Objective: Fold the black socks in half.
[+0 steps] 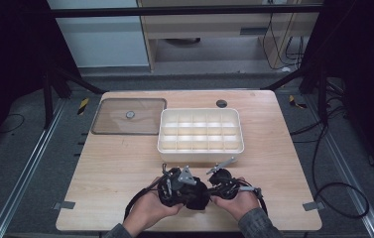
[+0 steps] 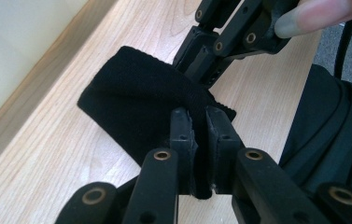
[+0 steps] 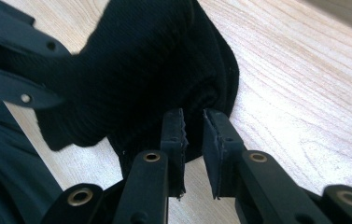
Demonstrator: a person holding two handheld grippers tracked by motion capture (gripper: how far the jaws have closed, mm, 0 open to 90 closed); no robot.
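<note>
A black knitted cloth [image 1: 198,197] lies bunched on the wooden table [image 1: 274,148] near its front edge, between two hands. My left gripper [image 2: 200,116] is shut on one end of the cloth [image 2: 131,93], with fabric pinched between its jaws. My right gripper [image 3: 193,119] grips the other end of the cloth [image 3: 145,60]; its jaws stand a narrow gap apart with fabric between them. In the high view the left gripper [image 1: 187,190] and the right gripper [image 1: 213,190] point toward each other over the cloth.
A white box [image 1: 200,148] divided into several empty compartments sits just beyond the grippers at mid-table. A clear brownish lid [image 1: 125,124] with a round knob lies to its left. A small dark round disc [image 1: 221,103] sits near the far edge.
</note>
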